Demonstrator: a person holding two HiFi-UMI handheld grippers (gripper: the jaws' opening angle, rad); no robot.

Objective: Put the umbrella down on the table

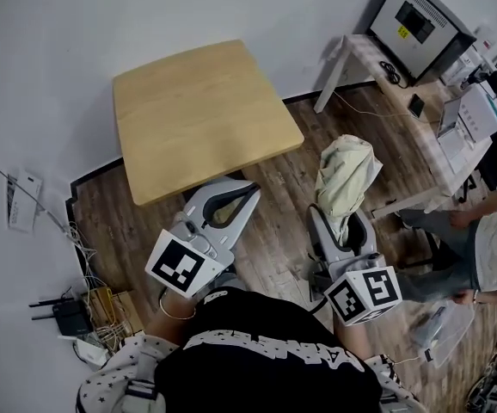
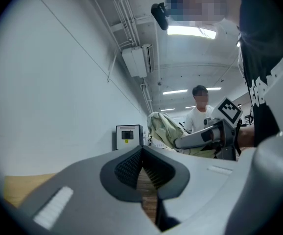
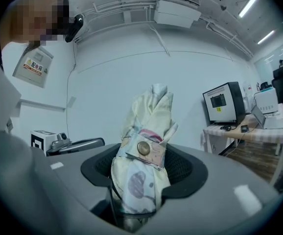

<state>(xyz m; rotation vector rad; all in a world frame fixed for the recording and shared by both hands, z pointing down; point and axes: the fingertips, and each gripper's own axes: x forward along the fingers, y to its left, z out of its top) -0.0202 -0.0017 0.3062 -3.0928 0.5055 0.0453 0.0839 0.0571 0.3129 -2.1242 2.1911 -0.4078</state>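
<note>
A folded pale yellow umbrella (image 1: 346,179) stands upright in my right gripper (image 1: 343,227), whose jaws are shut on its lower part. In the right gripper view the umbrella (image 3: 144,168) fills the jaw opening, its strap fastened with a brass snap. My left gripper (image 1: 224,206) is shut with nothing in it, its tips (image 2: 141,153) meeting, just off the near edge of the light wooden table (image 1: 199,114). The umbrella hangs over the wood floor, to the right of the table. In the left gripper view the umbrella (image 2: 165,130) and right gripper (image 2: 207,136) show beyond the jaws.
A white desk (image 1: 403,89) with a monitor (image 1: 416,24) stands at the right. A seated person (image 1: 489,239) is at the far right. A router and cables (image 1: 76,317) lie on the floor at the left by the wall.
</note>
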